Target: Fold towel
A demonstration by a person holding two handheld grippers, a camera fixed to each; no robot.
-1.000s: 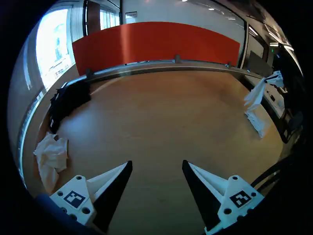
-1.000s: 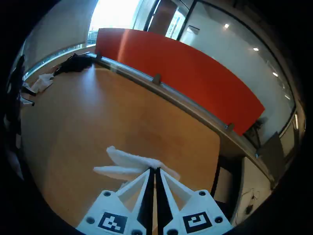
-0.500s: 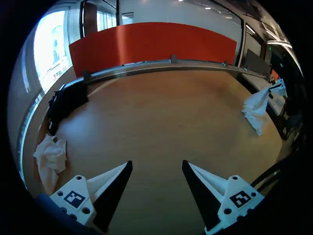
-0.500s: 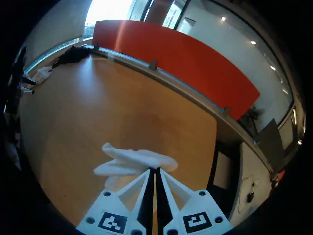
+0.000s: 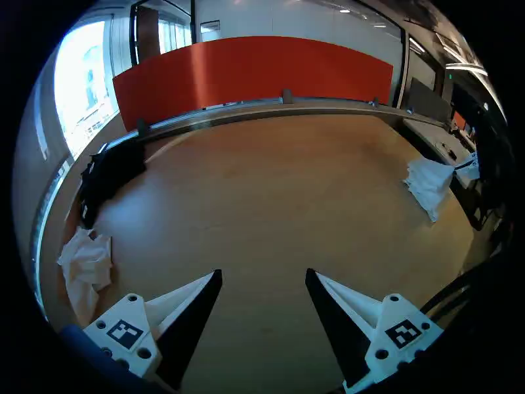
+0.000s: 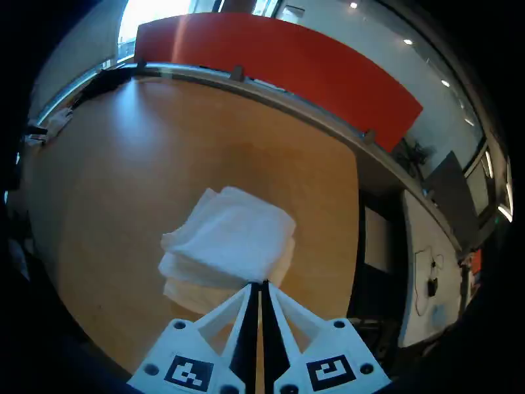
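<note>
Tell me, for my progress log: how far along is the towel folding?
Done: the white towel already sits in stacked layers near the table edge. In hand: the right tool is shut on its near corner; the left tool is open above bare wood. Left: probably release it, then perhaps fold the crumpled white cloth across the table.

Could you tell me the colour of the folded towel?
The towel is white, clearest in the right gripper view.

Left gripper (image 5: 262, 272) and right gripper (image 6: 260, 285) — white wedge fingers (image 5: 357, 303), black inner faces, a square black-and-white marker (image 5: 125, 333) on each.
</note>
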